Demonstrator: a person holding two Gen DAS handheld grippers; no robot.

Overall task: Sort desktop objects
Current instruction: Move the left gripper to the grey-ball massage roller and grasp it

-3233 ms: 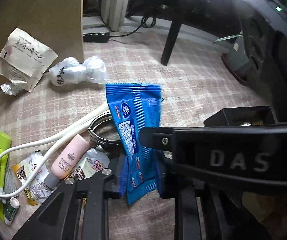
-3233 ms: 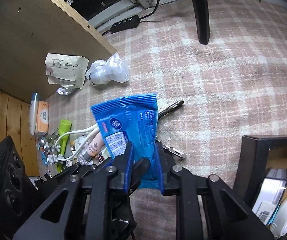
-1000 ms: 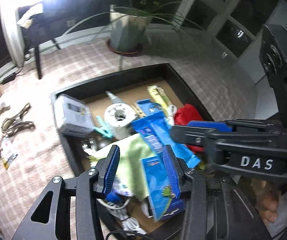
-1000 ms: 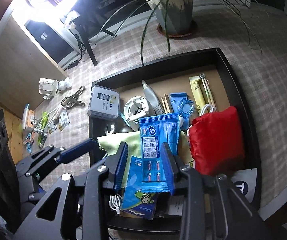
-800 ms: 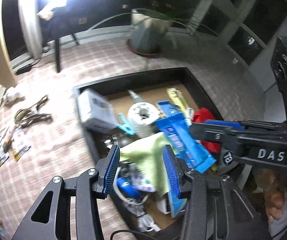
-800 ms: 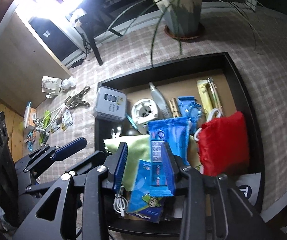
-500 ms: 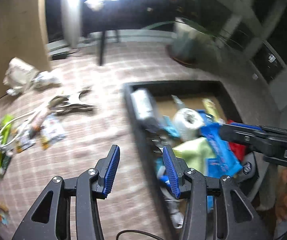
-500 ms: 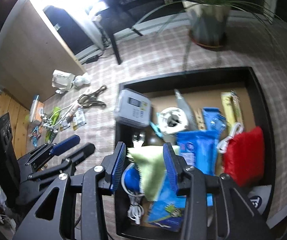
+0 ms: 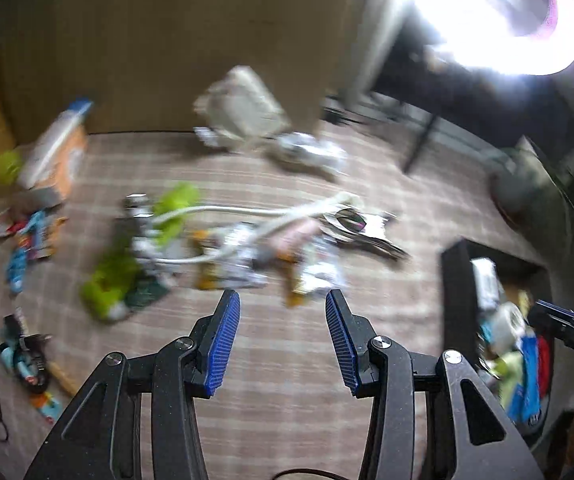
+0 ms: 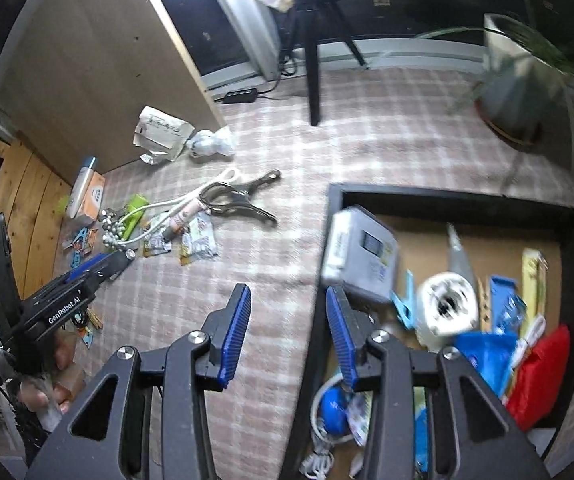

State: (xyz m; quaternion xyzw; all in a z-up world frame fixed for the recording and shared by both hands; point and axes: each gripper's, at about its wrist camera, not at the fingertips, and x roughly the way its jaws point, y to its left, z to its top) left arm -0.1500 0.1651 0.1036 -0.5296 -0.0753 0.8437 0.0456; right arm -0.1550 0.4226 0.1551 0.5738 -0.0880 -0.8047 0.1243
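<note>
My left gripper stands open and empty above the checked cloth. Just beyond it lies a blurred clutter of a white cable, a green tube, sachets and a metal clamp. My right gripper is open with nothing between its fingers and hangs over the left rim of the black tray. The blue packet lies loose in the tray beside a tape roll, a grey box and a red pouch.
A wooden board stands at the back left with a crumpled paper bag at its foot. A black stand leg and a potted plant stand on the cloth behind the tray. More small items lie along the left edge.
The blue packet went from the cloth into the tray, and the right gripper let it go. Both grippers have since swung left, the left one back over the clutter.
</note>
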